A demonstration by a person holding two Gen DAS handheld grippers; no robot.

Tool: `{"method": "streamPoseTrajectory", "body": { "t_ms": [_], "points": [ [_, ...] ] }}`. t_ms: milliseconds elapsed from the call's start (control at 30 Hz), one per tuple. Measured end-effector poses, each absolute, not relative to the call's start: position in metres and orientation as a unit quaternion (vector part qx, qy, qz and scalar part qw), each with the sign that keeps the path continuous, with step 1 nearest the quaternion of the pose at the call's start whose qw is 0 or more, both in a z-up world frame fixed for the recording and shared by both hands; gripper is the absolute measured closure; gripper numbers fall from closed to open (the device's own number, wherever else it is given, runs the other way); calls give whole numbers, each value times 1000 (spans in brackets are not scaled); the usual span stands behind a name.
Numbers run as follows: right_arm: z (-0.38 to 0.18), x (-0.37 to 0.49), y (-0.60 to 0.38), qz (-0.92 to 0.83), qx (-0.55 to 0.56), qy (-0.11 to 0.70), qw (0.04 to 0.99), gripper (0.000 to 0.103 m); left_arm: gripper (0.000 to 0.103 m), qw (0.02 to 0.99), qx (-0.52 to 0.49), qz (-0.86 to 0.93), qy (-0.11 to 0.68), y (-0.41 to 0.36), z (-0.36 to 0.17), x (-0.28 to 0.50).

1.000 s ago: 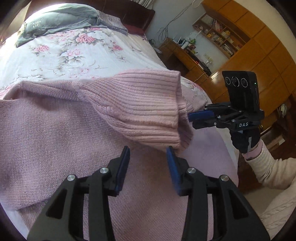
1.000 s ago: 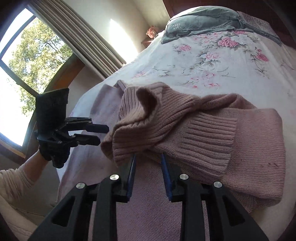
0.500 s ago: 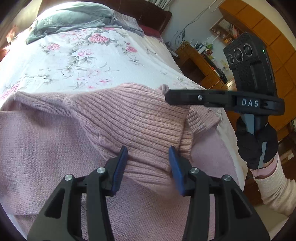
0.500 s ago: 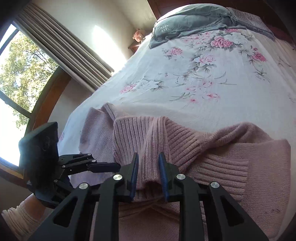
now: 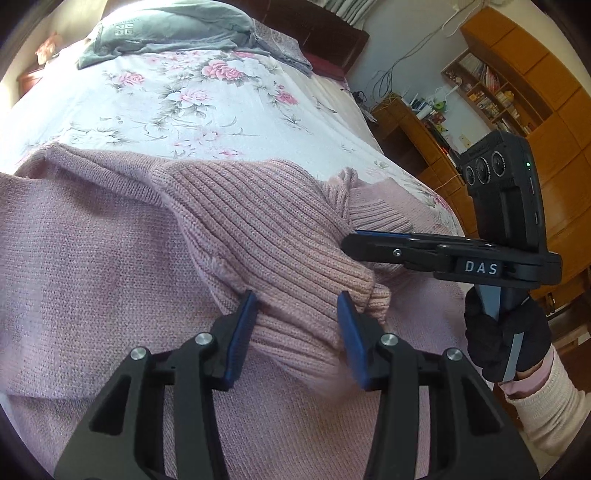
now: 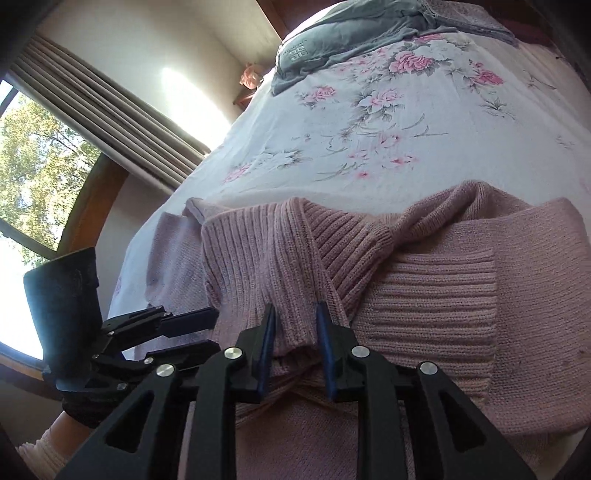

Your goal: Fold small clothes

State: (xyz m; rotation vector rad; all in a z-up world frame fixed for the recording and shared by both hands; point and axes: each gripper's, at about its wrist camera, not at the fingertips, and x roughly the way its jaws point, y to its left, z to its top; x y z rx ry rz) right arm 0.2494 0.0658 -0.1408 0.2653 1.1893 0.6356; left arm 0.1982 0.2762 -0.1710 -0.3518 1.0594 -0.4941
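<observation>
A pink knit sweater [image 5: 258, 229] lies on the flowered bed sheet [image 5: 192, 110], with a ribbed fold doubled over its body. My left gripper [image 5: 297, 310] is open, and the thick ribbed fold sits between its blue pads [image 5: 242, 332]. My right gripper [image 6: 295, 321] is shut on a bunched ribbed edge of the sweater [image 6: 424, 288]. In the left wrist view the right gripper [image 5: 351, 243] comes in side-on from the right, its tip against the fold. The left gripper [image 6: 212, 328] shows at the lower left of the right wrist view, fingers apart.
A grey pillow [image 5: 166, 33] lies at the head of the bed. Wooden cabinets and shelves [image 5: 535, 92] stand to the right of the bed. A window [image 6: 37, 166] with a curtain [image 6: 110, 110] is on the left. A black-gloved hand [image 5: 506, 339] holds the right gripper.
Both grippers have moved forward and closer together. The ribbed fold, held up by the right gripper a second ago, now lies lower and sits between the left gripper's pads.
</observation>
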Motion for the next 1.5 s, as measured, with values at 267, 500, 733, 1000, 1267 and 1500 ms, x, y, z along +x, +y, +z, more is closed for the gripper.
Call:
{"method": "streamPoseTrajectory", "body": {
  "t_ms": [267,500,733,1000,1267,1500],
  "points": [
    [-81,139,8,300,96,499,807,60,46,847,-154,-156,484,313,-130,84],
    [-90,32,-39,249,85,510,819,54,45,839,-137,-53,524,349,-137,-27],
    [-104,-49,-59,218,71,539,810,48,41,825,-156,-14,543,374,-142,-106],
    [-144,-94,-68,206,72,585,781,47,41,799,-193,15,569,393,-175,-156],
    [-195,-97,-68,199,92,616,757,47,39,787,-232,-8,572,393,-198,-171],
    [-203,-103,-71,236,123,618,740,84,65,768,-290,-36,571,399,-206,-175]
  ]
}}
